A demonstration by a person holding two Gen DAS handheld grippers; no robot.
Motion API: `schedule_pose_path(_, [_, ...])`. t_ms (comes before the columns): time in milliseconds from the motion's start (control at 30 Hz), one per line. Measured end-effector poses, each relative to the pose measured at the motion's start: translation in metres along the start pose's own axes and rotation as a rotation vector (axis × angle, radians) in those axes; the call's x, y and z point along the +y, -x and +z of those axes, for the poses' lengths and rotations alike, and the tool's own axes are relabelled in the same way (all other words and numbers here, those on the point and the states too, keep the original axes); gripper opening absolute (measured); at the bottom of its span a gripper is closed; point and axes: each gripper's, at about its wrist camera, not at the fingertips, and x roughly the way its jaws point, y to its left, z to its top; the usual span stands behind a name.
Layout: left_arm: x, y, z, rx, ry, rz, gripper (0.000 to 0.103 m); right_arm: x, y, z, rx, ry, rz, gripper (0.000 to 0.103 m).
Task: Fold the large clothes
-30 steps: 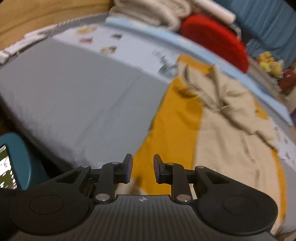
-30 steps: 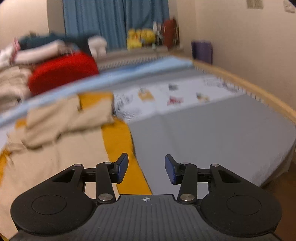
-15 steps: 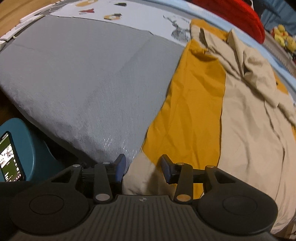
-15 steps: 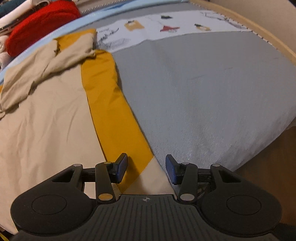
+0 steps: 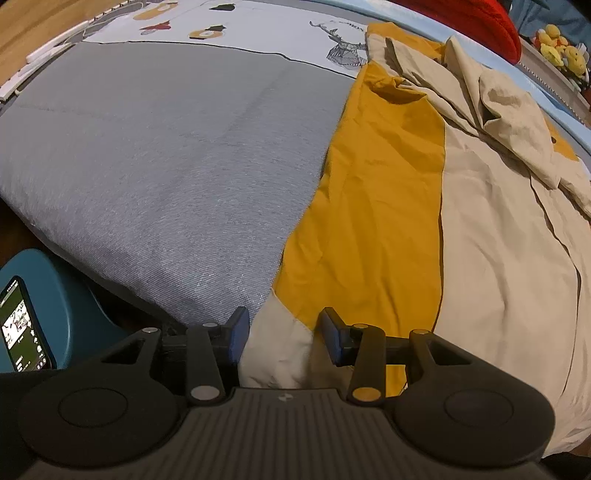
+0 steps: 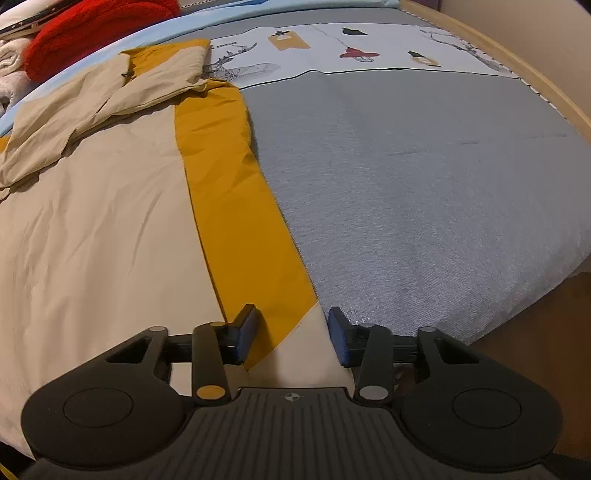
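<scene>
A large beige cloth (image 5: 498, 277) with a mustard band (image 5: 376, 206) along each side lies spread on the bed, its far end bunched up. My left gripper (image 5: 283, 334) points down at the cloth's near left corner. It stands open, the beige corner lying between the pads without being pinched. In the right wrist view the same cloth (image 6: 92, 229) and its mustard band (image 6: 236, 206) run down to my right gripper (image 6: 292, 334). Its jaws are closing around the near right corner, which is between them but not pressed.
The grey bed cover (image 5: 166, 155) spreads on both sides of the cloth, with a white printed panel (image 5: 258, 33) beyond. A red cushion (image 6: 92, 29) lies at the far end. A blue stool (image 5: 66, 314) with a phone (image 5: 22, 328) stands beside the bed. The wooden bed rim (image 6: 517, 62) curves on the right.
Both grippers have dropped to the bed's near edge and tilted down onto the cloth's corners. The left jaws widened; the right jaws have narrowed slightly.
</scene>
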Motion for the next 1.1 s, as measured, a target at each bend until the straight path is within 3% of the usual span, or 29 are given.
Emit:
schedule_pose_path(200, [-0.003,-0.001,-0.001,-0.011,-0.027,0.009,0.043,0.001,0.001,0.0,0.002,0.002,0.018,0.015])
schedule_pose_path(233, [-0.004,0.0,-0.002,-0.014,-0.036,0.002,0.035,0.002,0.001,0.0,0.0,0.006,0.022,0.012])
schedule_pose_path(267, [-0.005,0.001,-0.002,-0.017,-0.046,-0.011,0.015,0.003,0.002,0.0,-0.003,0.011,0.024,0.011])
schedule_pose_path(300, [-0.006,0.005,-0.002,-0.023,-0.054,-0.024,0.011,0.004,0.003,-0.001,-0.007,0.014,0.028,0.008])
schedule_pose_path(400, [-0.005,0.02,-0.001,-0.061,-0.051,-0.086,0.009,0.004,0.013,0.001,-0.042,0.01,0.053,0.004])
schedule_pose_path(467, [-0.005,0.018,-0.001,-0.046,-0.05,-0.115,0.01,0.003,0.022,0.002,-0.082,0.001,0.079,0.004])
schedule_pose_path(533, [-0.006,0.008,-0.002,-0.002,-0.055,-0.104,0.015,0.001,0.022,0.003,-0.076,-0.008,0.071,0.004])
schedule_pose_path(600, [-0.007,0.001,-0.003,0.015,-0.068,-0.078,0.033,-0.001,0.013,0.002,-0.03,-0.024,0.041,0.011])
schedule_pose_path(633, [-0.008,0.0,-0.003,0.019,-0.076,-0.062,0.034,-0.002,0.008,0.001,-0.007,-0.033,0.028,0.015])
schedule_pose_path(733, [-0.008,-0.002,-0.003,0.018,-0.077,-0.054,0.035,0.001,0.003,-0.003,0.013,-0.002,0.006,0.016])
schedule_pose_path(767, [-0.007,-0.002,-0.004,0.017,-0.078,-0.053,0.029,0.003,0.004,-0.003,0.012,0.012,0.002,0.016])
schedule_pose_path(800, [-0.007,0.0,-0.004,0.012,-0.08,-0.05,0.013,0.003,0.003,-0.004,0.011,0.017,0.001,0.016])
schedule_pose_path(833, [-0.007,0.001,-0.004,0.006,-0.082,-0.052,0.009,0.003,0.005,-0.004,0.008,0.014,0.004,0.012])
schedule_pose_path(900, [-0.008,0.01,-0.004,-0.016,-0.081,-0.073,0.006,0.001,0.009,-0.003,-0.002,-0.005,0.024,0.005])
schedule_pose_path(1100, [-0.016,0.068,0.001,-0.149,-0.153,-0.182,0.004,-0.001,0.05,0.009,-0.095,-0.045,0.132,0.003])
